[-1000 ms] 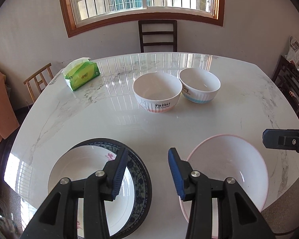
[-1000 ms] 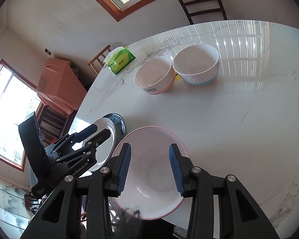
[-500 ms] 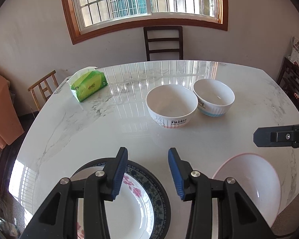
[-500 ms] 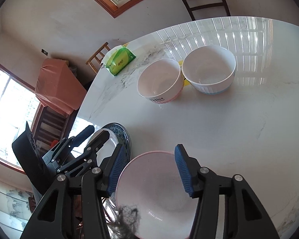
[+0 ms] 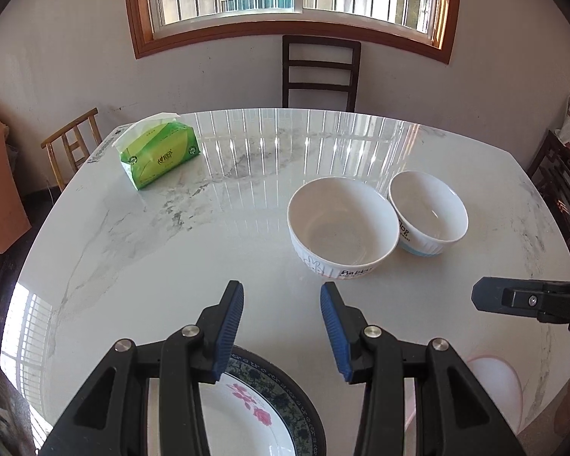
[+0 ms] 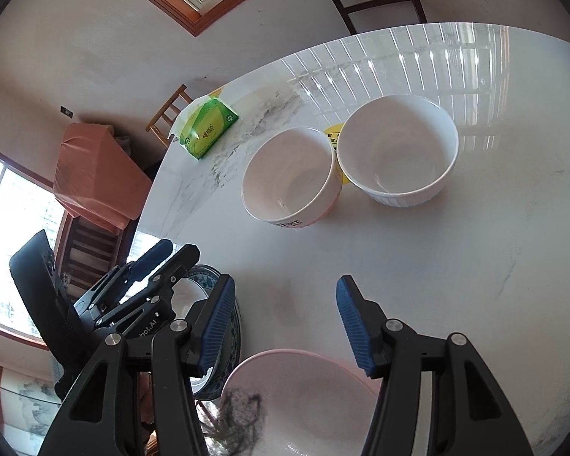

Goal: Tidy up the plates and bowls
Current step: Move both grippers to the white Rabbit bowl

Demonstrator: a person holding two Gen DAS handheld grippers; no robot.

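Nothing's picked up yet, so we're at the very start of sorting. Our left hand-held gripper [image 5: 282, 325] hovers with jaws spread wide over the near edge of the worktop [image 5: 216, 250], gripping nothing, and the right hand-held gripper [image 6: 283, 321] is the same, spread and empty. Below the left one sits the flowered plate [image 5: 247, 410] nested in a dark-rimmed plate [image 5: 296, 406]; just to the right of them, under the right one, is the pink-rimmed plate [image 6: 304, 391]. Two bowls stand further back, the Rabbit bowl [image 5: 340, 228] touching or nearly touching the blue-base bowl [image 5: 429, 218] (can't tell which). A tissue pack [image 5: 159, 155] sits well apart at the far left.

Our guess for the next move: bowls nest, plates stack. The right one would need to reach forward and bite a bowl rim, one finger inside, one outside.
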